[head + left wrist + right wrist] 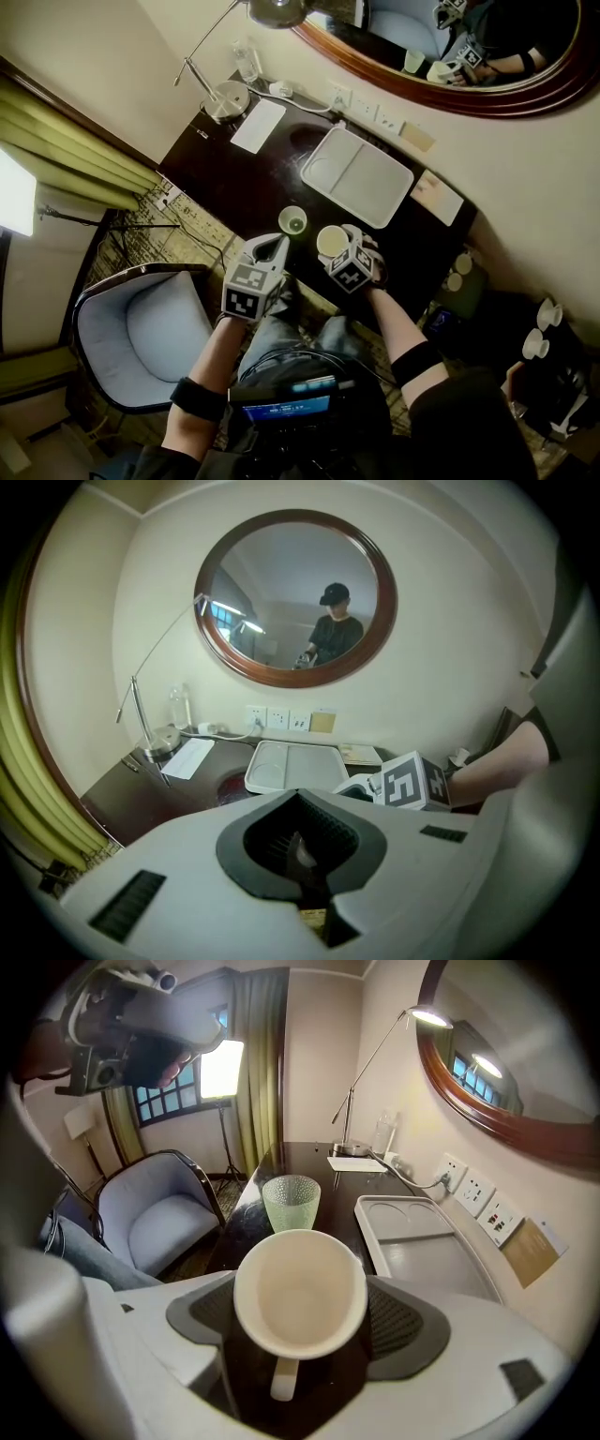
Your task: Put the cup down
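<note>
At the desk's (234, 187) front edge, right gripper (339, 248) clamps the cup (300, 1288) beside a green glass (292, 220), tray (357, 175) beyond; left gripper (272, 247) closed.

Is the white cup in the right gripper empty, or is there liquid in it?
Empty: the right gripper view looks straight into the cup and shows only its bare cream inside.

Person at the tabletop: black left band (199, 398) and right band (416, 361) on forearms, dark sleeve (464, 417), blue jeans (281, 330), black cap (335, 593).
</note>
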`<state>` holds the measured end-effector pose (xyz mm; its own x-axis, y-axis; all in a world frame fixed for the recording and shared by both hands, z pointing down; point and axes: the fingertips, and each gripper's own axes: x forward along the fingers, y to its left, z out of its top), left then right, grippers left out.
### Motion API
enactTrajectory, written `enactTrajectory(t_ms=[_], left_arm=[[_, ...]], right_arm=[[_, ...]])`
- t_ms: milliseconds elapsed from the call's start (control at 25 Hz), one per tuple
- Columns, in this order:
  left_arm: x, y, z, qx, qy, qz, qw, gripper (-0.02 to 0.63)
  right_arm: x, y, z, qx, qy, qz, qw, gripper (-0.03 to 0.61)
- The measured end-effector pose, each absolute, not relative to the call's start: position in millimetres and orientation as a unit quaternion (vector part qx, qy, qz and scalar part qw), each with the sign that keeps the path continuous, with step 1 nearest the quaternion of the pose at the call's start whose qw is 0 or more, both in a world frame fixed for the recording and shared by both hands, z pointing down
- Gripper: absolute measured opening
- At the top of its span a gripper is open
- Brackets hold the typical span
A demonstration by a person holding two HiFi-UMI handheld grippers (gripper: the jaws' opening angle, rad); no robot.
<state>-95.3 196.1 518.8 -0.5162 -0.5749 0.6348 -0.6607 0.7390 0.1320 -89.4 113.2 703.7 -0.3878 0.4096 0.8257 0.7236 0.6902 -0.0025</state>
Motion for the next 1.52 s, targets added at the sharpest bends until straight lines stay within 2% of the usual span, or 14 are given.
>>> enactTrajectory(t_ms=[480,680,1080,1160,1360,1520], left_arm=[[-87.2,197.3,516.9,0.347,-0.872,0.059,0.339,0.002],[-85.3,195.1,516.1,0.347,-0.873,0.058,0.338,0.002],[-89.8,190.3,509.0,0.346,-0.879,0.047,0.325,0.002],[-92.3,189.2,507.3,0.345,-0.882,0.042,0.319,0.002],[-94.4,182.0,501.4,0.353,-0.882,0.033,0.311,0.002],[-102.1,183.0,499.1,0.349,-0.887,0.031,0.302,0.002]], right_arm=[[-79.1,113.2,724.9,-0.343,-0.81,-0.186,0.437,0.43],[-83.6,110.2,721.5,-0.323,-0.826,-0.188,0.422,0.468],[-93.8,100.3,649.9,-0.312,-0.862,-0.135,0.377,0.469],[-91.4,94.1,632.0,-0.305,-0.87,-0.108,0.372,0.42],[-93.2,72.4,581.0,-0.277,-0.898,-0.048,0.339,0.4],[-93.2,47.7,556.9,-0.251,-0.913,-0.008,0.321,0.318]])
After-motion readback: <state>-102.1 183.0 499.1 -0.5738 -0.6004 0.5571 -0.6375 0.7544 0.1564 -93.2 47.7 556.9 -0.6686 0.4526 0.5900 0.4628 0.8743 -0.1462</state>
